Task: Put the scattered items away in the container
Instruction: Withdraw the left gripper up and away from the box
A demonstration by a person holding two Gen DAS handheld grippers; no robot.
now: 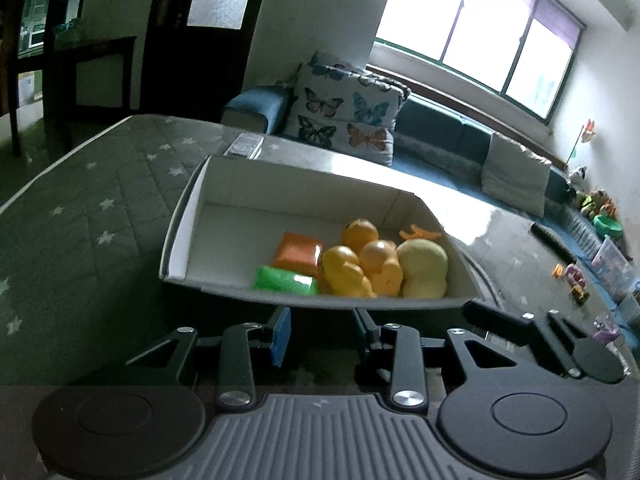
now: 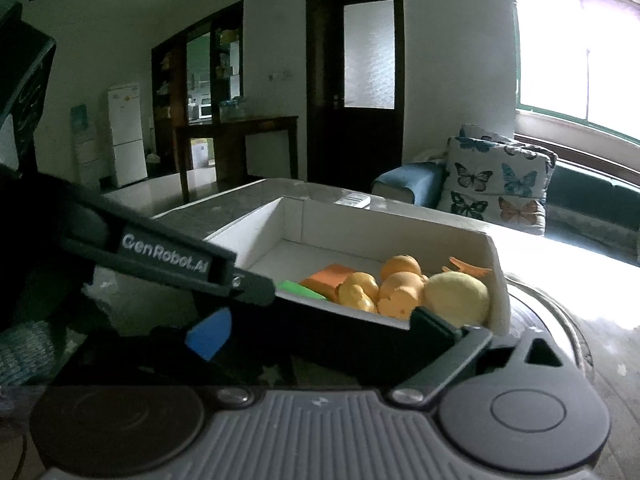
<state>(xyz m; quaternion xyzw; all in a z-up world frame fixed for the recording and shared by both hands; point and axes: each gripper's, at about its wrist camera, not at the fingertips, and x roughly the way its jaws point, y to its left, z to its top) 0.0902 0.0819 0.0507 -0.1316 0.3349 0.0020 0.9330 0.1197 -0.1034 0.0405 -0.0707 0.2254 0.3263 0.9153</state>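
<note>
Left claw (image 1: 324, 332) gaping partway at box (image 1: 188, 216) near rim, grip uncertain. Right claw (image 2: 320, 320) spreading wide, empty. Box long axis running lower right to upper left.

An open white box (image 1: 192, 216) sits on a quilted surface. Its right end holds orange ducks (image 1: 380, 260), a yellow toy (image 1: 424, 268), orange and green blocks (image 1: 286, 282).

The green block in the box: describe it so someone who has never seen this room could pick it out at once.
Find the white cardboard box on the grey star-patterned cover in front of the blue sofa. The toys are heaped at one end of it; the green block lies at the edge of that heap, against the near wall beside an orange block. It is the only green piece; everything else is orange or yellow.
</note>
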